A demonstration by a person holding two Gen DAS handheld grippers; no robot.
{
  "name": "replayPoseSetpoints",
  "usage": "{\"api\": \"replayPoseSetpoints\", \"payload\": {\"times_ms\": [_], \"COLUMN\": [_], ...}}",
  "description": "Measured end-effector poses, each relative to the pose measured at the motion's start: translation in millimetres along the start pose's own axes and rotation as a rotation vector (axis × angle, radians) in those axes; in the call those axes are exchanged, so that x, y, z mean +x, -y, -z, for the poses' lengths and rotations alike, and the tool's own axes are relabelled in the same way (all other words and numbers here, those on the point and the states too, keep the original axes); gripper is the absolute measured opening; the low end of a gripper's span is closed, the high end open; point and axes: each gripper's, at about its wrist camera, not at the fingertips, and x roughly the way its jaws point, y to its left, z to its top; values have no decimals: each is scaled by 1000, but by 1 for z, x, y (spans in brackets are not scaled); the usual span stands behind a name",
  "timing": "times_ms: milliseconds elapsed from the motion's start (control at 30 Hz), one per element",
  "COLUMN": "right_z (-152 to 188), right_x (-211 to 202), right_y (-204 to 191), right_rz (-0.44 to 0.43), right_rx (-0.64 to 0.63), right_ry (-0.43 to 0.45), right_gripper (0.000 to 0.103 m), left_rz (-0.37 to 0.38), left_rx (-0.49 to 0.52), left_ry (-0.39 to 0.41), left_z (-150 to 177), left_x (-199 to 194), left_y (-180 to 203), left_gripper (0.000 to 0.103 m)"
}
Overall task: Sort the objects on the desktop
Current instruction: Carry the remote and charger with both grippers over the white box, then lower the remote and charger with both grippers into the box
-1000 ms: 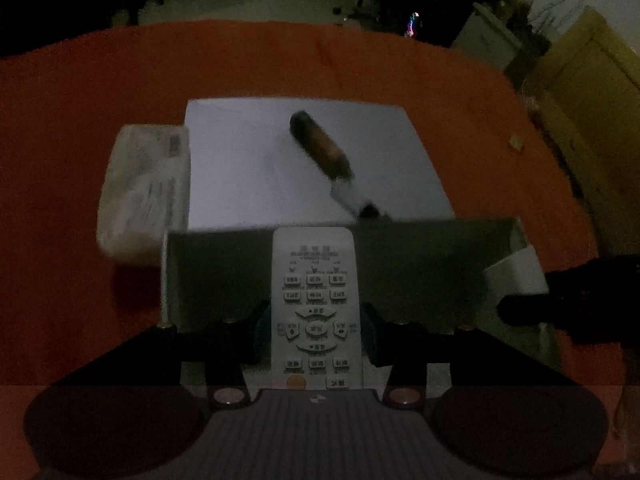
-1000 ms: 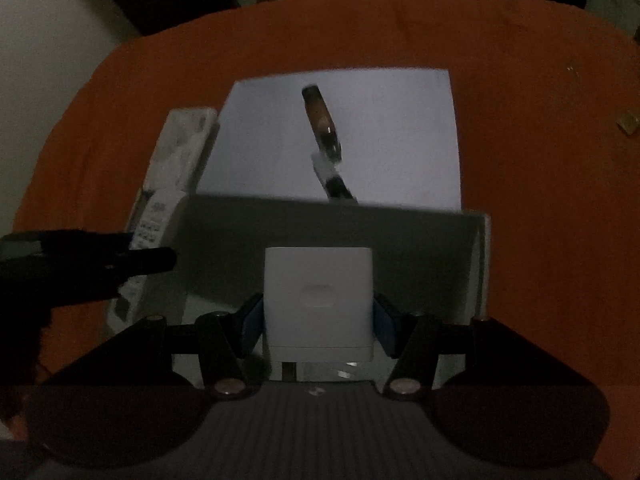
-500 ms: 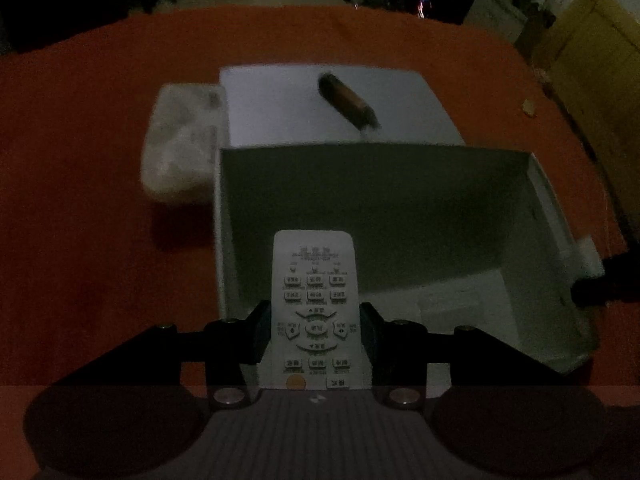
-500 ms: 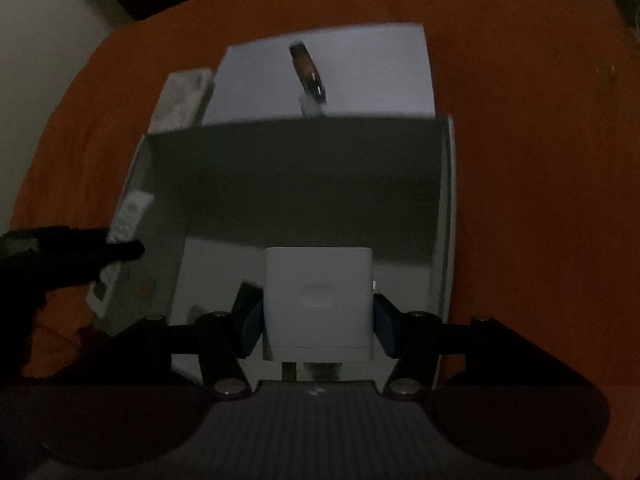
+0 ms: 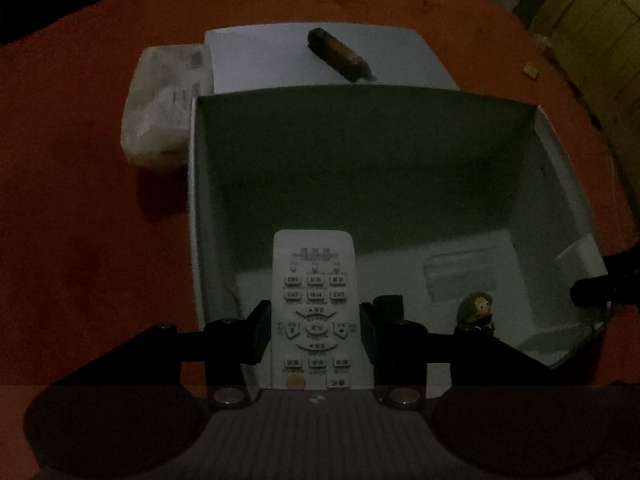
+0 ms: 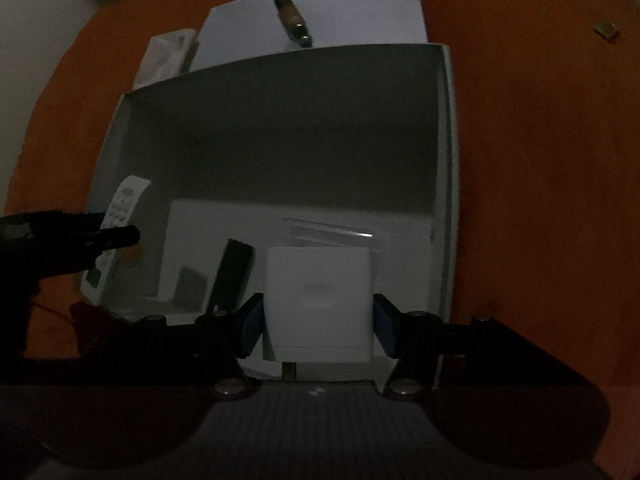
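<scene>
Both claws now over the box on orange cloth, clamping remote and cube

White rectangular remote control with grey buttons and one orange button, button face up, pinched at its sides, hanging over the left part of the open white cardboard box. White rounded-corner plastic cube, clamped on both sides, above the box's near right part. Inside the box: small figurine, flat black rectangular item, clear plastic piece. Box sits on orange surface.
</scene>
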Motion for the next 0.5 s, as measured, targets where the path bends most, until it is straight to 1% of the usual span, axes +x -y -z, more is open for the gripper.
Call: {"api": "replayPoseSetpoints", "payload": {"times_ms": [133,300,500], "right_z": [1,-1,0], "right_x": [11,24,33], "right_y": [3,0,2], "right_rz": [10,42,70], "right_rx": [0,-35,-47], "right_ry": [-31,-43,-49], "right_gripper": [59,59,59], "left_rz": [-6,-22,-39], "left_rx": [7,31,85], "left_ry": [-7,-33,-19], "left_z": [0,-2,0], "left_x": [7,20,24], "left_y": [2,4,12], "left_gripper": [41,41,41]}}
